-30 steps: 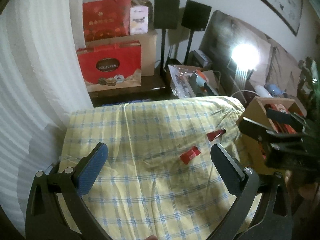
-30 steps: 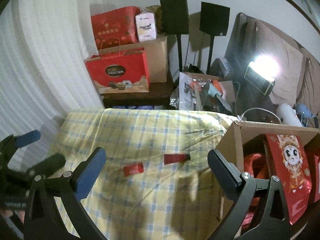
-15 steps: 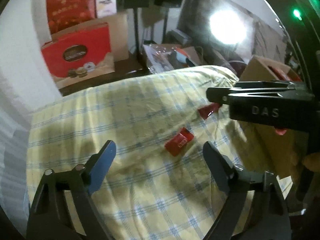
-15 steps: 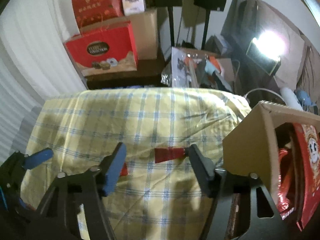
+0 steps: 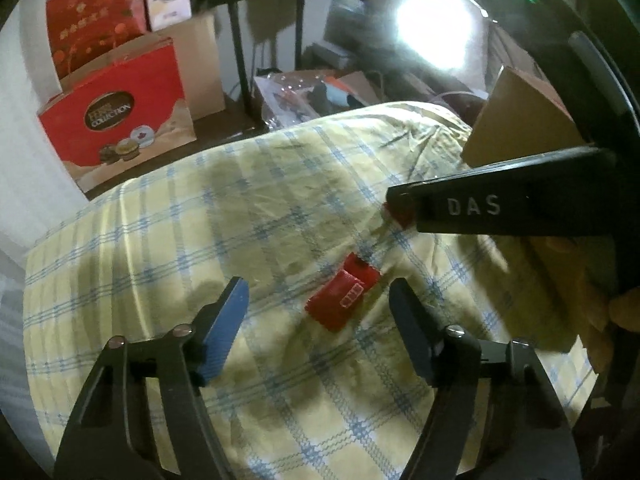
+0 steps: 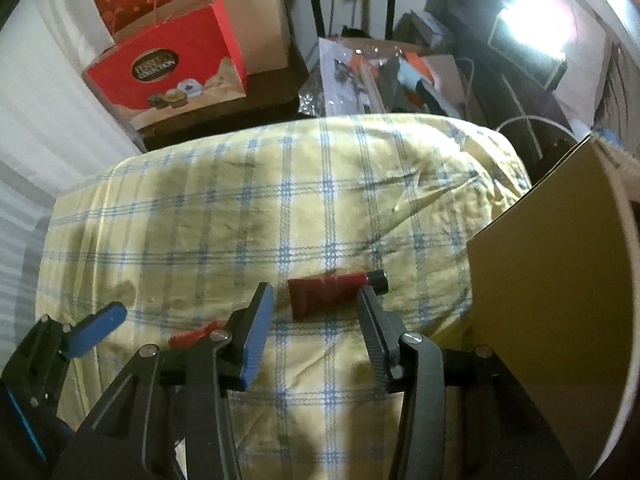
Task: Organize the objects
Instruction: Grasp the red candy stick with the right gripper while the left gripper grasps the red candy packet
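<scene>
A small red packet (image 5: 343, 296) lies on the yellow checked cloth (image 5: 200, 240), between the fingers of my left gripper (image 5: 320, 292); its jaws are closing and the pads stand clear of it. A red tube with a black cap (image 6: 334, 290) lies between the fingers of my right gripper (image 6: 314, 300), whose jaws are also closing without pressing on it. In the right wrist view the red packet (image 6: 192, 334) peeks out at the lower left beside the left gripper's blue pad (image 6: 96, 328). The right gripper's black finger (image 5: 500, 204) crosses the left wrist view and hides most of the red tube (image 5: 400, 212).
An open cardboard box (image 6: 540, 320) stands at the cloth's right edge. Behind the table are red gift bags (image 5: 116, 120), a brown carton (image 6: 260, 32), speaker stands (image 5: 240, 60), a pile of packaging (image 6: 380, 76) and a bright lamp (image 5: 436, 28).
Both grippers have come down close to the cloth and narrowed their jaws. The red packet now lies between the left fingers, the red tube between the right fingers.
</scene>
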The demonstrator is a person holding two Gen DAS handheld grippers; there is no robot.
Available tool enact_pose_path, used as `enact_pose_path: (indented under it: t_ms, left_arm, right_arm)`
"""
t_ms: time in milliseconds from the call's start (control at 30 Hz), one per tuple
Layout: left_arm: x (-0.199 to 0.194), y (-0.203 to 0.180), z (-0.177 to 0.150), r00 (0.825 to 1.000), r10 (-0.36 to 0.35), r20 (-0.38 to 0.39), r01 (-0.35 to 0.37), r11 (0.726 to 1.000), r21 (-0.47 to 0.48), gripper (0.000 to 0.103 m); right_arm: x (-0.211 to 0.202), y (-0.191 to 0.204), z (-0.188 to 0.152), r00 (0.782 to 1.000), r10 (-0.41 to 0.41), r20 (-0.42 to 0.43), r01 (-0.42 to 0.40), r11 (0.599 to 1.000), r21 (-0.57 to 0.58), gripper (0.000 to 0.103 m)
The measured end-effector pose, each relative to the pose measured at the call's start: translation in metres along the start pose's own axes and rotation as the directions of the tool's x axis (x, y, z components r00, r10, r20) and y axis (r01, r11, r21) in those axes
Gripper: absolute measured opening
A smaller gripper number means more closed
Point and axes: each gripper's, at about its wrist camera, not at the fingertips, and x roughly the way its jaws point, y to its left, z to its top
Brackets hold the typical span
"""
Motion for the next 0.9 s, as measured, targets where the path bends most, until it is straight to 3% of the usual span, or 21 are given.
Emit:
enact_pose_path:
  t_ms: [333, 400, 467, 533, 633, 900]
  left_arm:
    - [0.012, -0.005, 0.0, 1.0, -0.007, -0.026, 0.008, 1.0, 0.026, 0.06]
    - [0.014, -0.007, 0.0, 0.999, -0.008, -0.034, 0.009, 0.999, 0.033, 0.054]
    - [0.018, -0.011, -0.001, 0.999, -0.007, -0.053, 0.009, 0.999, 0.043, 0.039]
    - [0.019, -0.013, -0.001, 0.999, -0.003, -0.051, 0.006, 0.999, 0.053, 0.036]
    - [0.019, -0.012, -0.001, 0.998, -0.02, -0.051, 0.022, 0.999, 0.036, 0.023]
    - [0.005, -0.005, 0.001, 0.998, -0.062, -0.017, 0.061, 0.998, -0.034, 0.021]
  right_arm:
    - [0.014, -0.007, 0.008, 0.999, 0.039, -0.012, -0.039, 0.998, 0.047, 0.044]
    - [0.014, -0.004, 0.009, 1.0, 0.027, -0.003, -0.026, 0.999, 0.032, 0.041]
    - [0.015, -0.002, 0.01, 1.0, 0.007, 0.002, -0.007, 1.0, 0.013, 0.031]
    - [0.016, -0.001, 0.011, 1.0, -0.007, 0.009, 0.007, 1.0, -0.003, 0.018]
    - [0.017, -0.004, 0.012, 1.0, 0.011, 0.01, -0.011, 1.0, -0.003, 0.017]
    - [0.0, -0.004, 0.003, 0.998, 0.033, 0.054, -0.032, 0.999, -0.027, 0.017]
